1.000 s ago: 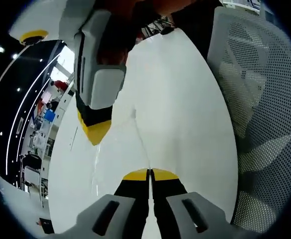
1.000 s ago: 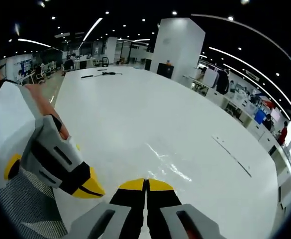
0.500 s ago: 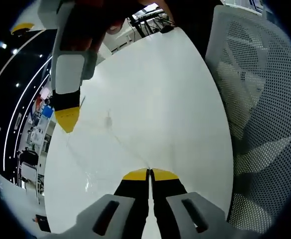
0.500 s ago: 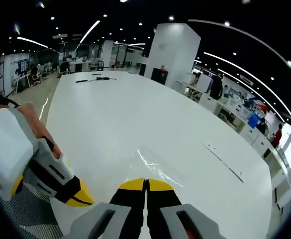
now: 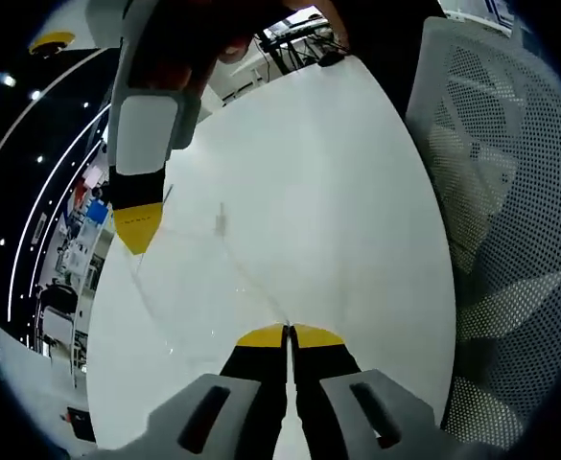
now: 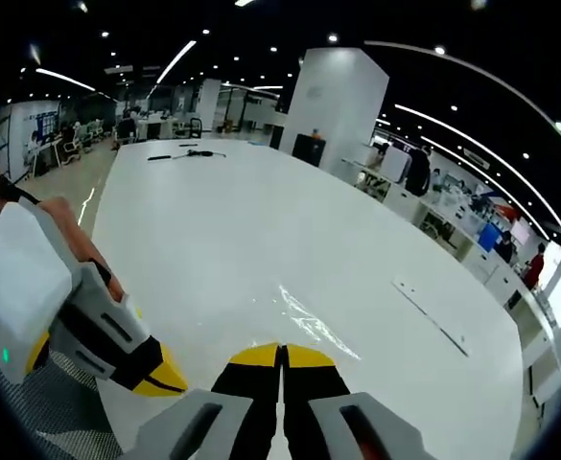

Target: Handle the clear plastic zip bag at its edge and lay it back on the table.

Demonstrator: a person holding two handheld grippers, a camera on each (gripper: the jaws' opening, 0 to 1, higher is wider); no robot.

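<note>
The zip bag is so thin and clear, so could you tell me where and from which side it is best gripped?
Grip the zip bag at its edges, as both hand-held grippers do now: left shut on one edge, right shut on another. The film seems too limp and clear to pinch mid-sheet; coming in along the table onto a rim looks safest.

Open-plan office, dark ceiling with small round spotlights (image 6: 336, 38) and long light strips (image 6: 179, 57). Large white desk (image 6: 222, 220) takes up most of the room. White square pillar (image 6: 336, 101) just beyond the desk's far end. Dark cables or tools (image 6: 186, 153) lie on the desk's far end. Rows of workstations with monitors (image 6: 496, 235) run beside the desk, people standing near them, too small to detail. White mesh office chair (image 5: 496, 192) just beside the desk edge. Glossy floor (image 6: 74, 187) along the desk's other side.
</note>
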